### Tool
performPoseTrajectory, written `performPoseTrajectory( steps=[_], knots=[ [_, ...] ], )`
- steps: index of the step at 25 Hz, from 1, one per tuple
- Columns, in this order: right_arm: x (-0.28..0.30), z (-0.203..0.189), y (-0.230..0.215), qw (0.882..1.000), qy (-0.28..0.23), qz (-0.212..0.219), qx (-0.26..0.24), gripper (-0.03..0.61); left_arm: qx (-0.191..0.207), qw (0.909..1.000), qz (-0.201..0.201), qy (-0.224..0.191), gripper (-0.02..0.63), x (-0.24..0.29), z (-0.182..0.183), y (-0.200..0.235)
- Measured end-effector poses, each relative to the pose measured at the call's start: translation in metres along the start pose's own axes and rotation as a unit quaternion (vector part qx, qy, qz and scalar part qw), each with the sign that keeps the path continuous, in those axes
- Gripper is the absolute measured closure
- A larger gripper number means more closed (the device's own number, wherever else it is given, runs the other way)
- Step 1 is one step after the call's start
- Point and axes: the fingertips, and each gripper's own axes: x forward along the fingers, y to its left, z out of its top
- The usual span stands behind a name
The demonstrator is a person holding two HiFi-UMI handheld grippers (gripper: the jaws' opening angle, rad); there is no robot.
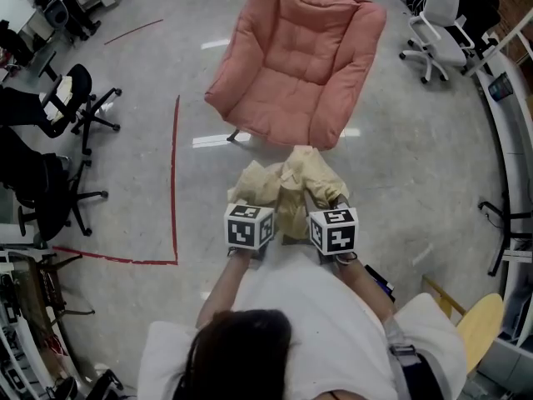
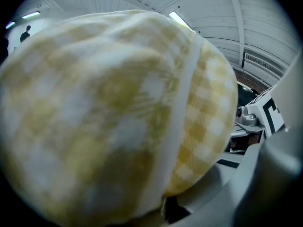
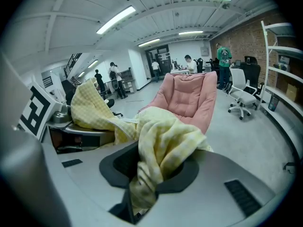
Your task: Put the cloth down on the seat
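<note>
Hanging from left gripper (image 1: 251,197) and right gripper (image 1: 336,202), cloth (image 1: 287,177); seat (image 1: 291,65) beyond

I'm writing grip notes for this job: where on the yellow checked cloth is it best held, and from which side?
By two bunched folds on its near side, coming from the person's side, as the left gripper and right gripper, both shut on the cloth, do now. It is limp and hangs crumpled between them; two separate grips should help spread it over the pink seat.

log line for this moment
left hand-held gripper: shut on yellow checked cloth | right hand-held gripper: shut on cloth | pink armchair: ahead, cloth not yet on it
</note>
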Motion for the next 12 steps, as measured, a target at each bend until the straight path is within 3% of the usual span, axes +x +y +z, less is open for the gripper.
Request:
performPoseTrajectory(
  steps=[12],
  knots=[
    [0.02,0.033,-0.057,1.0,-0.008,0.028,0.009,0.476,0.003,0.9996,0.024,-0.015,0.565,0.05,0.039,-0.015]
  ],
)
